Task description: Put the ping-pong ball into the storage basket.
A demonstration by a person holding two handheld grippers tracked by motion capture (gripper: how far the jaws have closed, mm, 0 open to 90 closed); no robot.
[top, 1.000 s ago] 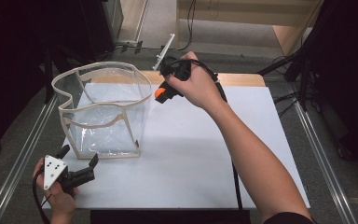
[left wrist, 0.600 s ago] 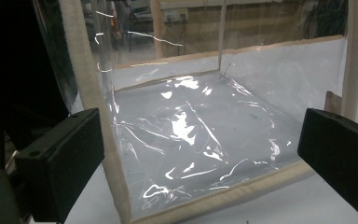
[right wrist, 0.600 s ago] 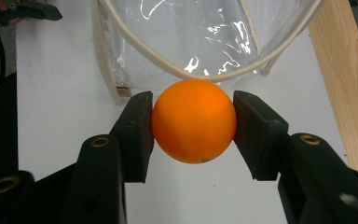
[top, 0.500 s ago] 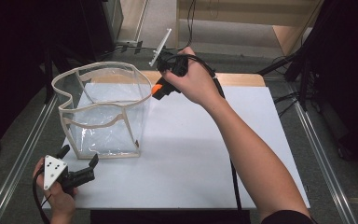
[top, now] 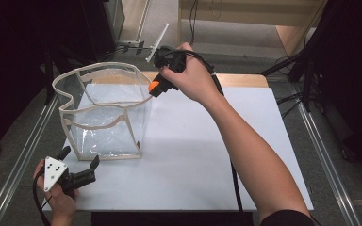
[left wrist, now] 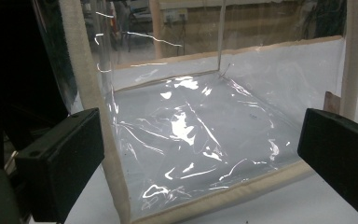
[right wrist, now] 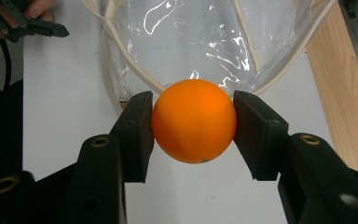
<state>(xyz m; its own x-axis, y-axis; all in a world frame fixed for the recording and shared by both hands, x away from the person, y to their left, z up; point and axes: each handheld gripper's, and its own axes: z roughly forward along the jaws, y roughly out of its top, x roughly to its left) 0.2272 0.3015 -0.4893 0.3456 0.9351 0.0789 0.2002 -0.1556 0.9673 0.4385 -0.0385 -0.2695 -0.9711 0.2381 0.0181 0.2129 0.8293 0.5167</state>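
An orange ball [right wrist: 194, 121] is clamped between the two black jaws of my right gripper [right wrist: 194, 133]. In the high view that ball [top: 153, 86] hangs just above the right rim of a clear plastic bag [top: 104, 113] with cream edging, held by my right gripper [top: 156, 88]. The bag stands open-topped on the white table [top: 207, 155]. My left gripper [top: 80, 162] rests open at the table's near left corner, just in front of the bag. Its jaws stand wide apart around the bag's [left wrist: 200, 135] front wall in the left gripper view.
A wooden strip [top: 235, 79] runs along the table's far edge. Metal rails [top: 325, 155] flank both sides of the table. Cables [top: 231, 183] trail from the right gripper along the forearm. Dark equipment and cables lie beyond the far edge.
My right gripper with the orange ball has shifted slightly left and down, closer over the bag's right rim. The left gripper has stayed still.
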